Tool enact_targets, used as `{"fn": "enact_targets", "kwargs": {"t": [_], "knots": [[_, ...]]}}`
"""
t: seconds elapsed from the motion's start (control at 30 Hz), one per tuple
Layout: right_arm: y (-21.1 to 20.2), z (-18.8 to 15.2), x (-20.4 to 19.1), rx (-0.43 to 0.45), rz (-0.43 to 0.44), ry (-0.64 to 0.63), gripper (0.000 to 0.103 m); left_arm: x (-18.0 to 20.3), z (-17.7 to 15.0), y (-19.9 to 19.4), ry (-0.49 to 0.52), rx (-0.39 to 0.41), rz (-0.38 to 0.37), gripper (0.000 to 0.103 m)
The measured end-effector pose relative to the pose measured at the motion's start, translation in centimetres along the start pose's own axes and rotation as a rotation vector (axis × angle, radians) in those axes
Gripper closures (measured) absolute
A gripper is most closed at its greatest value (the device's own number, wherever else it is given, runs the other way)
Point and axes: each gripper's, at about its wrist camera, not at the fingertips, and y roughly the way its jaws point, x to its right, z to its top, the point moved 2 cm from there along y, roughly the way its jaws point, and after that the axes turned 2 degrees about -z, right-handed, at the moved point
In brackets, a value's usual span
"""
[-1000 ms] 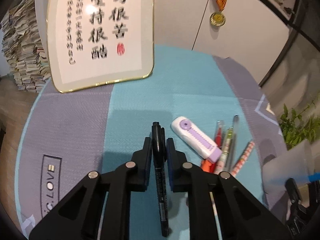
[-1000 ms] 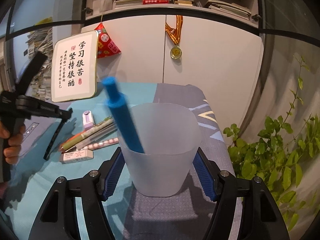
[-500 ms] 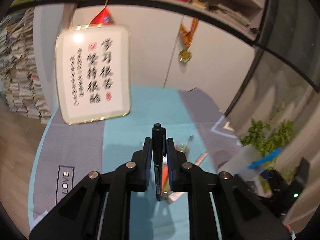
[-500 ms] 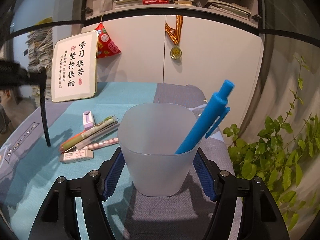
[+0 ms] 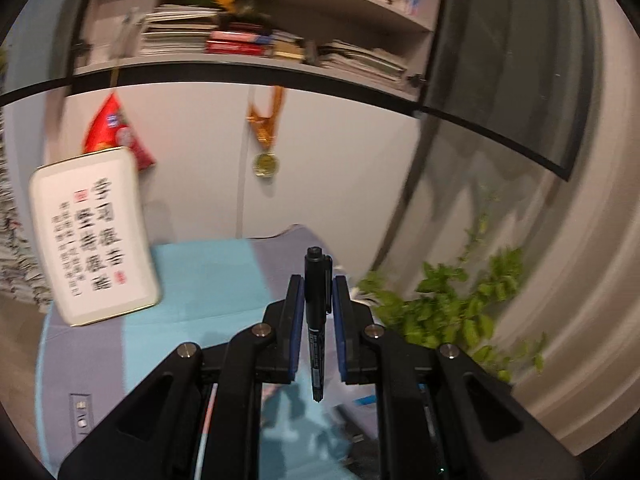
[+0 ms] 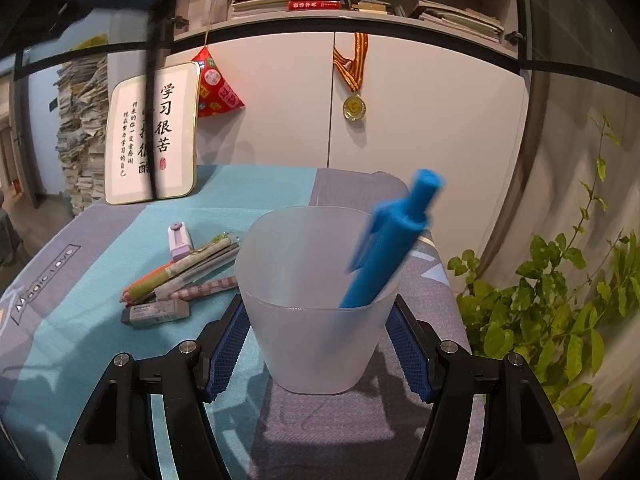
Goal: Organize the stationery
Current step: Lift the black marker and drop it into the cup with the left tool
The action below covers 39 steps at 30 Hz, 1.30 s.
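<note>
above the table, left fingers [image 5: 317, 294] clamp a black marker [image 5: 316, 320]; right fingers [image 6: 318, 344] grip the cup [image 6: 316, 300].

left hand-held gripper [image 5: 316, 300] nearly closed, clamped; right hand-held gripper [image 6: 320, 332] spread wide, gripping.

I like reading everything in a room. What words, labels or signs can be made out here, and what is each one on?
"学习很苦 坚持很酷": large brush characters on the framed calligraphy board; its small column and red seal are too small to read.
"Magic LOVE": on the tablecloth label.
Red books on the shelf: spine text too small.
Eraser sleeve: print too small.
Black marker in the left gripper: barrel print blurred.
Medal: no readable text.
</note>
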Motion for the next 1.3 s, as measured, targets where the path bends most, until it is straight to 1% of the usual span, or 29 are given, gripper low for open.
{"fn": "enact_targets", "kwargs": {"t": [0.13,0.3,0.57,0.7,1.0,1.3], "knots": [[0.0,0.0,0.2,0.003,0.007,0.011,0.033,2.3,0.2,1.4,0.027,-0.006,-0.044,0.091],[0.1,-0.1,0.7,-0.001,0.018,0.042,0.033,3.5,-1.2,3.2,0.056,-0.057,-0.052,0.091],[0.2,-0.1,0.5,-0.003,0.008,0.026,0.033,2.8,-3.6,4.6,0.063,-0.121,-0.022,0.091],[0.1,-0.2,0.3,-0.003,0.000,0.015,0.033,2.2,-4.5,5.0,0.051,-0.151,-0.013,0.091],[0.0,-0.2,0.1,-0.003,-0.010,0.010,0.033,2.2,-5.2,4.9,0.060,-0.168,-0.009,0.091],[0.0,-0.2,0.1,-0.004,-0.018,0.006,0.033,2.2,-5.6,4.5,0.064,-0.183,-0.023,0.092]]}}
